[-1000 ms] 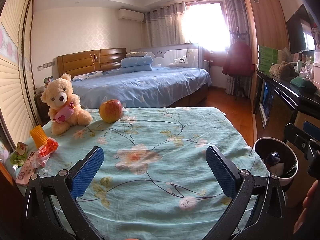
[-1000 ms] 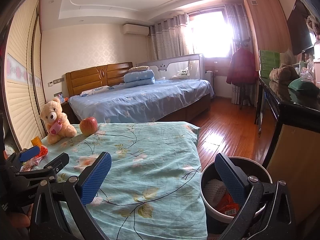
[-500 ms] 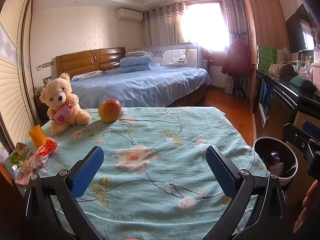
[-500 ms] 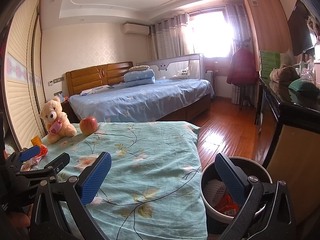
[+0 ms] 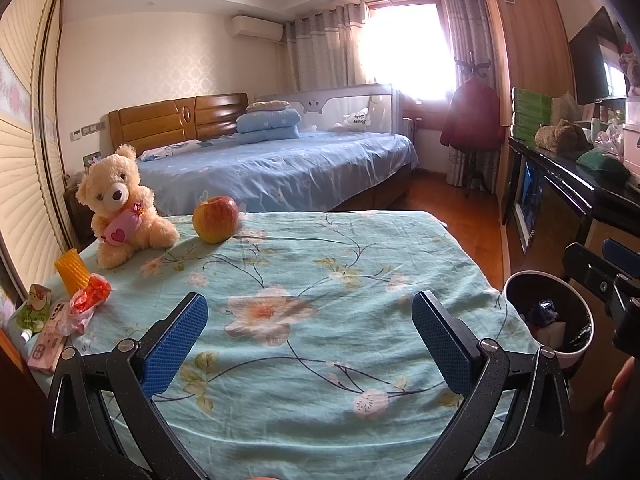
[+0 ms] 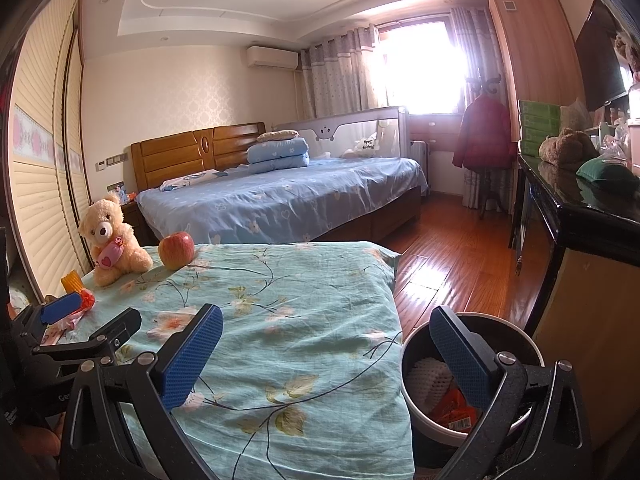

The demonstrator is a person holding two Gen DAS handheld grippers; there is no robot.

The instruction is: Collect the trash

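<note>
crinkly red-and-clear wrapper point(image 5: 86, 306) at the cloth's left edge, beside ribbed orange cone point(image 5: 72, 272) | left gripper point(image 5: 310, 338) textured blue pads wide apart, empty | right gripper point(image 6: 326, 356) spread, empty | round white-rimmed bin point(image 6: 520, 344) holding foam net, orange packet

A teddy bear point(image 5: 120, 208) and an apple point(image 5: 215, 219) are sitting left of centre on the floral cloth point(image 5: 320, 280); a bed point(image 5: 280, 168) is lying behind.
</note>
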